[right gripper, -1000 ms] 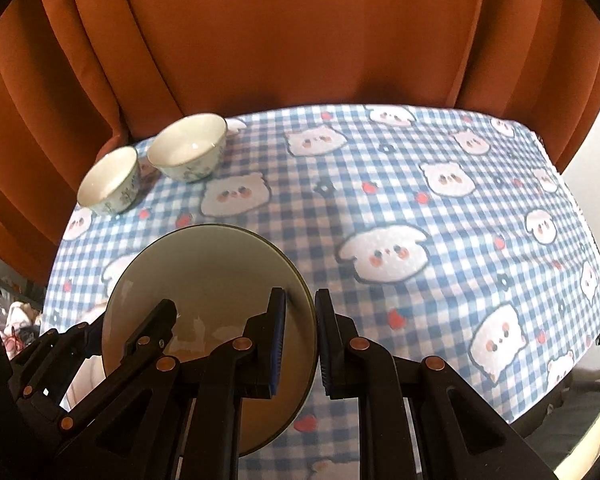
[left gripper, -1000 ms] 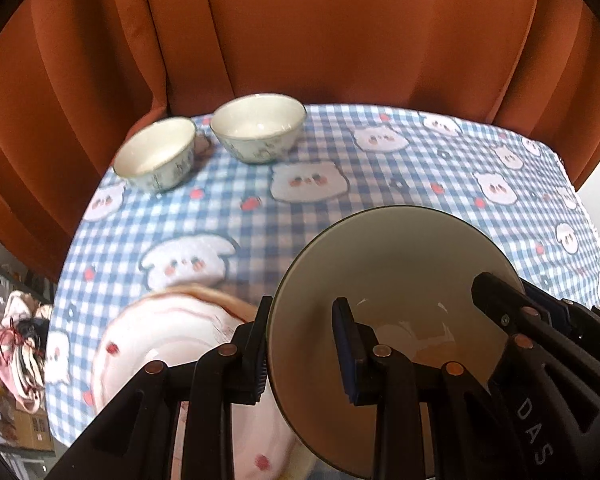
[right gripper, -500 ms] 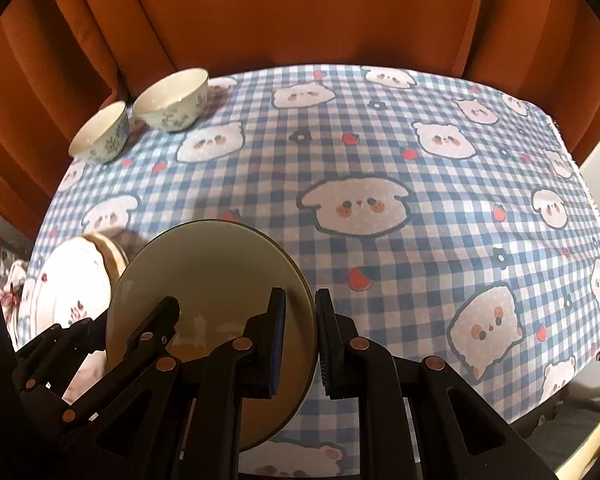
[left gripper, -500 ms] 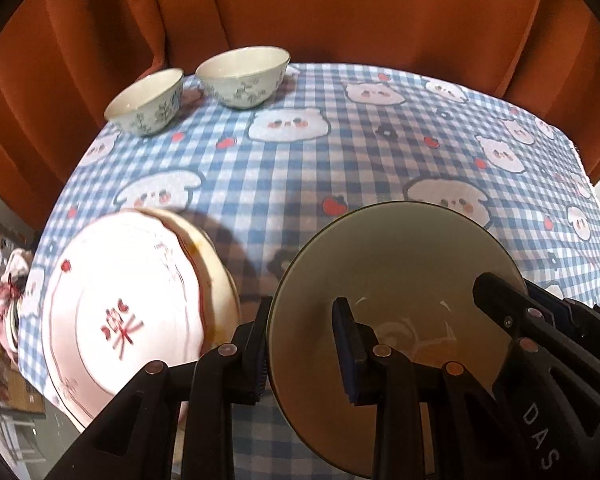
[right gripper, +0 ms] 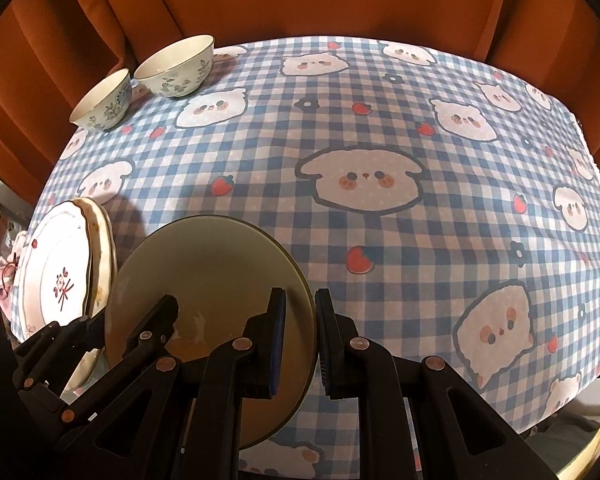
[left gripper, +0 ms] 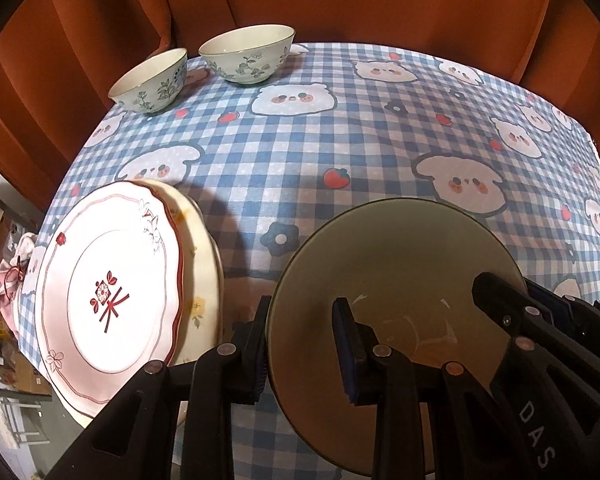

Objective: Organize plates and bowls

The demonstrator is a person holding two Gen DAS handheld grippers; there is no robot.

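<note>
Both grippers hold one olive-green plate [left gripper: 396, 264] above the table, one on each side of its rim. My left gripper [left gripper: 300, 344] is shut on its left edge; my right gripper [right gripper: 300, 336] is shut on its right edge, and the plate also shows in the right wrist view [right gripper: 208, 264]. A white plate with red trim [left gripper: 108, 296] lies on top of a cream plate [left gripper: 204, 276] at the table's left front. Two floral bowls, a small one [left gripper: 152, 80] and a larger one [left gripper: 248, 54], stand at the far left corner.
The table wears a blue checked cloth with cartoon animals [right gripper: 380, 160]. An orange curtain [left gripper: 340, 0] hangs close behind it. The stacked plates overhang the table's left front edge [left gripper: 60, 384].
Both grippers have risen and pulled back with the green plate. The stacked plates at the left have come fully into view, and the bowls look farther away.
</note>
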